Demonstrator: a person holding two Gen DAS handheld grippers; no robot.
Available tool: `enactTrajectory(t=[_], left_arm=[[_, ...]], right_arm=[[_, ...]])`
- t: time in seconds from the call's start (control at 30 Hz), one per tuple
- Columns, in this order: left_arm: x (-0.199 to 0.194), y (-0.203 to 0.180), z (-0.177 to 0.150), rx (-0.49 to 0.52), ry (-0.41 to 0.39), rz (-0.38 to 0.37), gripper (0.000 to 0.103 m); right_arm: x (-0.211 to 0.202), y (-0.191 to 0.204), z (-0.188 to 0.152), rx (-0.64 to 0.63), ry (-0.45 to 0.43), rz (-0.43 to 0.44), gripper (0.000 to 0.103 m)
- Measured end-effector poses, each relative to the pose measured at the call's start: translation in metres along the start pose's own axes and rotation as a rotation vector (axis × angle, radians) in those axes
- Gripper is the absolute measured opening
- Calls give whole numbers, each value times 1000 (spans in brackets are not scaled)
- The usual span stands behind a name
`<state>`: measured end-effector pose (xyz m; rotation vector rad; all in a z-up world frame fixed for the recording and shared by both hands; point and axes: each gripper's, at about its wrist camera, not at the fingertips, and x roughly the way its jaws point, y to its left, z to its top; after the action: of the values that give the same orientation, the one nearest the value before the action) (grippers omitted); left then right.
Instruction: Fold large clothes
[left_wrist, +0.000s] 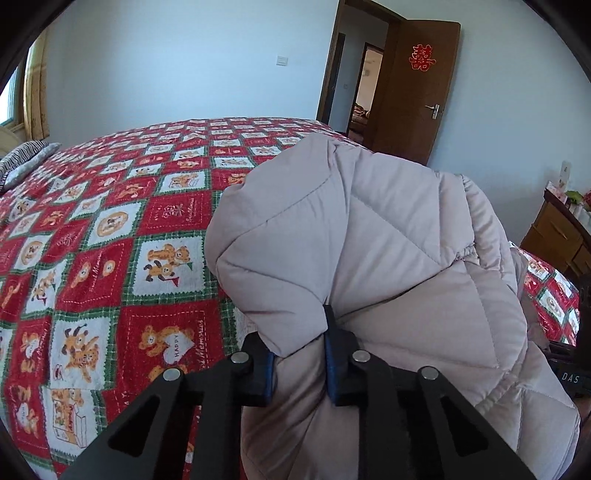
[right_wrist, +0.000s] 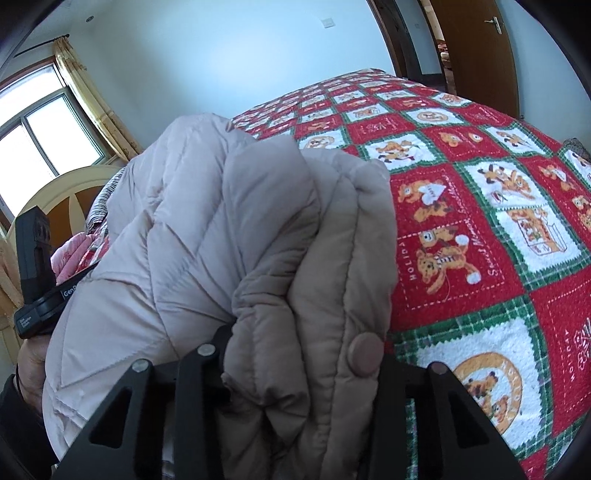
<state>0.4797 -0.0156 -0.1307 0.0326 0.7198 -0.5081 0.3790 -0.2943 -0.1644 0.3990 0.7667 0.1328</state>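
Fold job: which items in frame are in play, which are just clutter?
In play: puffer coat, pinched in left claw; right claw bunching its snap-button edge; teddy-bear bedspread.
Clutter: striped pillow, wooden dresser, open door, curtain.

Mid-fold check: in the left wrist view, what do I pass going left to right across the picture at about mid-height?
Striped pillow → red teddy-bear bedspread → pale quilted coat pinched in the left gripper → wooden dresser at the right edge.

Matt quilted coat (left_wrist: 388, 236), terry bedspread (left_wrist: 110, 258)
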Motion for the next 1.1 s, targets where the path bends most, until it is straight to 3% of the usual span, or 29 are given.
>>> enactTrajectory(t=[0.27, 0.57, 0.87, 1.1], left_arm=[[-7, 0, -2, -5, -25, 13, 17], [-43, -12, 5, 26, -105, 35, 11], [-65, -5, 3, 23, -132, 54, 11], [-105, 3, 3, 20, -195, 104, 10]], right_arm=[[5, -10, 4, 40, 23, 50, 40], [-11, -12, 1, 53, -29, 101, 27], [-22, 3, 0, 29, -39, 121, 25], [-22, 24, -2, 12, -40, 166, 24]])
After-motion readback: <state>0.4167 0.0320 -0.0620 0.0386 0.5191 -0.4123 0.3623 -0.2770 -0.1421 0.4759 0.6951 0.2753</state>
